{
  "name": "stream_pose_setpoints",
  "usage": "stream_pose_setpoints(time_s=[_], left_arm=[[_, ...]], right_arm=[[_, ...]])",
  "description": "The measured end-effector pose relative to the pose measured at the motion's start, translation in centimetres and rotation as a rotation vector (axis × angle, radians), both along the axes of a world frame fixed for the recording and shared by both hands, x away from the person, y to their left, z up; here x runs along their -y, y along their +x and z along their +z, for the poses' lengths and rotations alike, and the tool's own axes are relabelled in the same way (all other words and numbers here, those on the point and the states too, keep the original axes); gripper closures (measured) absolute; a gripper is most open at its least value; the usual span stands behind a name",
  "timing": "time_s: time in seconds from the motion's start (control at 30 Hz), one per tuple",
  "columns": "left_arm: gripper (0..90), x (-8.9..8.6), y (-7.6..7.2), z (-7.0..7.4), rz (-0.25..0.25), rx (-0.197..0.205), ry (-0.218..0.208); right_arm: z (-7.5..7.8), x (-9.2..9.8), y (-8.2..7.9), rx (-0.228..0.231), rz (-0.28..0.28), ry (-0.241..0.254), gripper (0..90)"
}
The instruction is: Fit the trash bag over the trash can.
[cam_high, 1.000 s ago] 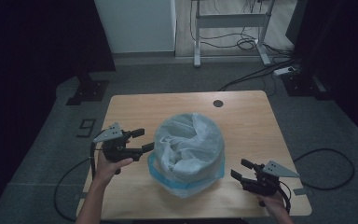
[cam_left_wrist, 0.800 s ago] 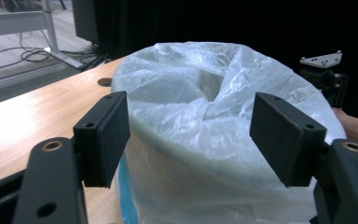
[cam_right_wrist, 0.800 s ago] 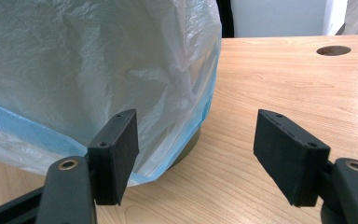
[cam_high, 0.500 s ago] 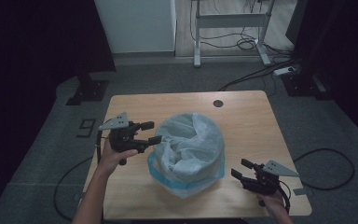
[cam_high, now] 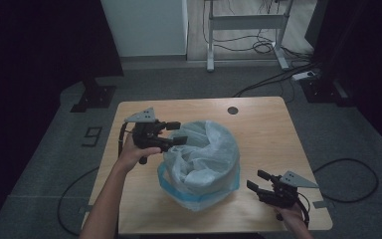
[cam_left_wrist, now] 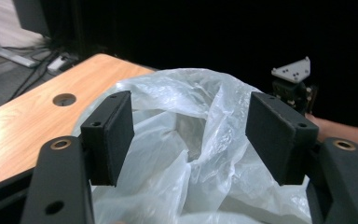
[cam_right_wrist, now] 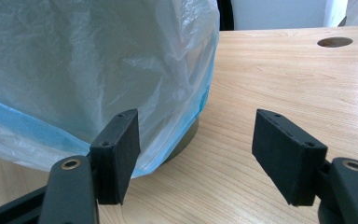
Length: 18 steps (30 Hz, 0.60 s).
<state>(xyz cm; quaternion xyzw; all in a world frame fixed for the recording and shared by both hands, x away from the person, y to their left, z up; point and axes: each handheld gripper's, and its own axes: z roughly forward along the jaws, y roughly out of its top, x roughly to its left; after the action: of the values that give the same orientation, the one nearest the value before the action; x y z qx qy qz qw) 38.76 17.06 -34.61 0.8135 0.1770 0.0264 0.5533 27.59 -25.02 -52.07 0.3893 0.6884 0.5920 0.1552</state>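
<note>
**Lined bin on the bench, both tongs parted**

Much of the bin (cam_high: 201,191) is hidden: a clear plastic bag (cam_high: 201,154) is draped over it and hangs down its sides, so only a dark sliver of its base (cam_right_wrist: 186,137) peeks out in the right gripper view. Whether anything lies inside cannot be made out; the left gripper view looks into crumpled folds of film (cam_left_wrist: 191,154) and no floor of the bin is visible. The room around the bench (cam_high: 258,129) is dark, and the person's arms are cut off at the bottom edge of the high view.

The bag is thin, translucent and whitish, puffed and wrinkled at the top, with a blue band (cam_high: 179,191) running round its lower edge where it bunches on the wood. The bin stands near the middle of the bench, a little toward the person's side.

The left tongs (cam_high: 178,133) are at the bag's upper rim on the left; their jaws have just been closing a little yet stand apart, with film ahead of them and nothing pinched. The right tongs (cam_high: 257,180) are low by the bin's right side, just beside the bag, released and grasping nothing. A round hole (cam_high: 233,110) sits in the far part of the bench.
</note>
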Motion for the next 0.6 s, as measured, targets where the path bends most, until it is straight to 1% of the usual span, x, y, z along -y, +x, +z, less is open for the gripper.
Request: stream_pose_setpoints(time_s=[0.17,0.23,0.33,0.4,0.5,0.6], left_arm=[[32.5,1.7,0.5,0.6,-0.066,-0.002,0.034],[32.5,2.1,0.8,0.7,-0.080,-0.006,0.022],[33.0,2.8,1.0,1.0,-0.085,-0.010,0.013],[33.4,3.5,1.2,1.2,-0.094,-0.012,0.024],[33.6,5.0,1.4,1.7,-0.117,-0.007,0.060],[34.5,6.7,1.5,1.8,-0.153,-0.011,0.115]], right_arm=[[0.1,-0.2,-0.1,0.013,-0.001,-0.002,31.8],[0.1,-0.2,-0.1,0.014,-0.001,0.000,31.8],[0.1,-0.2,-0.1,0.012,0.000,0.002,31.8],[0.1,-0.3,0.0,0.013,0.001,0.001,31.8],[0.1,-0.4,0.0,0.014,0.001,0.000,31.8],[0.1,-0.4,0.0,0.015,0.003,-0.001,31.8]])
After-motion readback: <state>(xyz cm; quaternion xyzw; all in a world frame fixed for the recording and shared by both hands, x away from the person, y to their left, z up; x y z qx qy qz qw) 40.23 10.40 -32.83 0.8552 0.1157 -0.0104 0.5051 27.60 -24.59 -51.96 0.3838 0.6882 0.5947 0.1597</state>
